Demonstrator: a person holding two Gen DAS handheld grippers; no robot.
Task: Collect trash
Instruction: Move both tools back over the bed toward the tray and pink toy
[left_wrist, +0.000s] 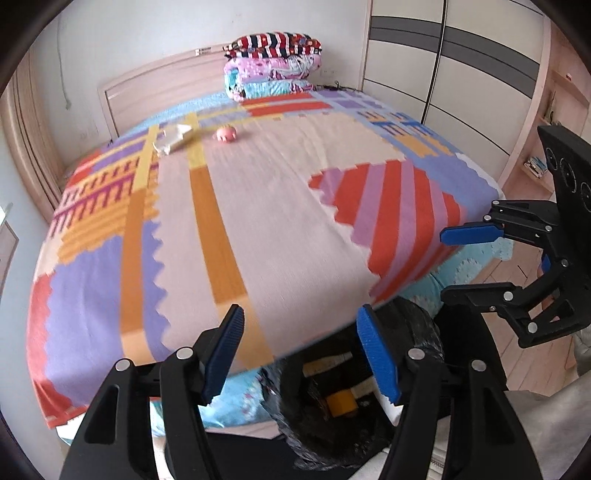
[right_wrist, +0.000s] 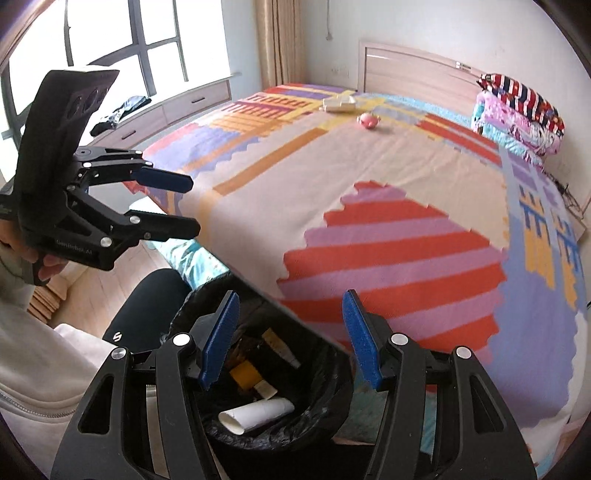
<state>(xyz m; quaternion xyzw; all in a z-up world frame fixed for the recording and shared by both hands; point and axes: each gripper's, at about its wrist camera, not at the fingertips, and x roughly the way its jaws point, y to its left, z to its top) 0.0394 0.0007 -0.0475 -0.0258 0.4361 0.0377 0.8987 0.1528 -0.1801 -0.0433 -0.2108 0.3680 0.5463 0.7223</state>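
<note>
A: Across the bed (left_wrist: 280, 206), left view first: where is the trash?

B: Far side, near the headboard. Crumpled white paper (left_wrist: 173, 138) lies on the cover, with a small pink toy (left_wrist: 226, 133) just beside it to the right. Both are well apart from the left tool (left_wrist: 299, 354), which is spread wide with nothing between its pads.

A: How would the paper handle?

B: My guess: light, soft, easily crushed, not fragile. Pinch a raised fold at its middle; a flat edge might slip off the pads. Whether the toy counts as trash I cannot tell.

A: Anything in the way?

B: Folded quilts (left_wrist: 271, 66) sit by the headboard, clear of the paper. The bin (left_wrist: 413, 332) with its black liner stands below the bed's near edge, and the right tool (left_wrist: 465, 262) hangs off to the right, also released.

A: And the right view?

B: Same layout. The paper (right_wrist: 338, 103) and toy (right_wrist: 368, 121) lie far across the bed (right_wrist: 369, 184); the quilts (right_wrist: 517, 110) are to the right. Under the right tool (right_wrist: 290, 339), spread and holding nothing, the bin (right_wrist: 332, 406) already holds a white roll (right_wrist: 258, 413) and yellow scraps (right_wrist: 244, 373). The left tool (right_wrist: 184, 203) hovers at the left, released.

A: Obstacles?

B: Only the long reach over the bed, in my judgement; the person's knee (right_wrist: 147, 302) is beside the bin.
</note>
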